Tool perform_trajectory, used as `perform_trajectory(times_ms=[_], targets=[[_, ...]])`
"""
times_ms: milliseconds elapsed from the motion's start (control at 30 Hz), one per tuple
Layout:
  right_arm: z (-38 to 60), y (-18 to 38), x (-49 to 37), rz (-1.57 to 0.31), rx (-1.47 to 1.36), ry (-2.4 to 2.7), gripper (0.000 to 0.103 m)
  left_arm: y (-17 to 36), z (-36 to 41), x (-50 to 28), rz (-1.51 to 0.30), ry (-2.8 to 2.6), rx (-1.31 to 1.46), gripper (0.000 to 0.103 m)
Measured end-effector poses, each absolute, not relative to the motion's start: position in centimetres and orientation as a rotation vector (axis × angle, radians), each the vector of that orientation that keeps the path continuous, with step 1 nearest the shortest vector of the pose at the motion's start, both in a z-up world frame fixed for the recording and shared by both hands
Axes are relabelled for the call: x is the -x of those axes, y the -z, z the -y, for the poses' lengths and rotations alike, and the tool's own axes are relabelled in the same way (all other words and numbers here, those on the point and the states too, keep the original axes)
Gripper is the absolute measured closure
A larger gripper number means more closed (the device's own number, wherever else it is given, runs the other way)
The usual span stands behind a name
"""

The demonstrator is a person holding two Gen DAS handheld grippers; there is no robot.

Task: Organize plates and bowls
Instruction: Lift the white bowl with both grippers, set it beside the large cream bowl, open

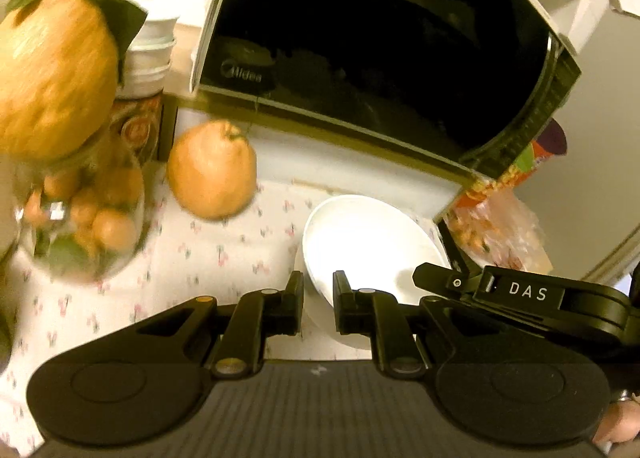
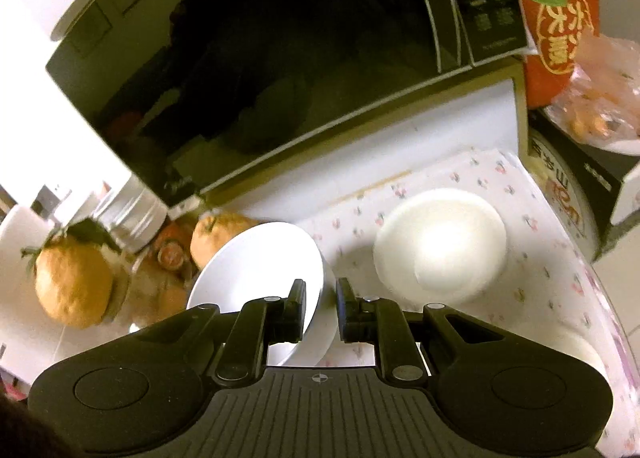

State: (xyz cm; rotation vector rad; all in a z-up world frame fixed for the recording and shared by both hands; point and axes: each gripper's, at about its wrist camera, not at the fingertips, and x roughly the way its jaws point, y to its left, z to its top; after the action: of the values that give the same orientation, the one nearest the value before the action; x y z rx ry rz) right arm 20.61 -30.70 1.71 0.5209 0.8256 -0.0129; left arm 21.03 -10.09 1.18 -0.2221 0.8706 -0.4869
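In the left wrist view my left gripper (image 1: 319,290) is shut on the near rim of a white bowl (image 1: 372,246), one finger inside and one outside. The other gripper's black body (image 1: 520,294) reaches in at the right. In the right wrist view my right gripper (image 2: 321,300) is shut on the rim of a white bowl (image 2: 260,258), which is tilted and held above the flowered tablecloth (image 2: 540,278). A second white bowl (image 2: 440,238) sits upright on the cloth to the right. A stack of white bowls (image 1: 150,54) stands at the back left.
A black-fronted microwave (image 1: 360,38) fills the back. A large orange fruit (image 1: 212,170) lies on the cloth, and another (image 1: 52,70) tops a glass bowl of small oranges (image 1: 80,218). A red carton (image 2: 560,18) and a bag of oranges (image 2: 600,90) stand right.
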Motion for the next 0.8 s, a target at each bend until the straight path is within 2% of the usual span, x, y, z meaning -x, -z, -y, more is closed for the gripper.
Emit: perform_trajectory(times_ms=[433, 800], targets=[[29.2, -0.1, -15.2, -0.884, -0.493, 0.048, 0.086, 1.4, 8.4, -17.5, -0.937, 0.518, 0.209, 0.09], [28.7, 1.3, -15.3, -0.899, -0.454, 0.049, 0.084, 3.8, 9.0, -17.2, -0.977, 0.518, 0.128, 0.09]])
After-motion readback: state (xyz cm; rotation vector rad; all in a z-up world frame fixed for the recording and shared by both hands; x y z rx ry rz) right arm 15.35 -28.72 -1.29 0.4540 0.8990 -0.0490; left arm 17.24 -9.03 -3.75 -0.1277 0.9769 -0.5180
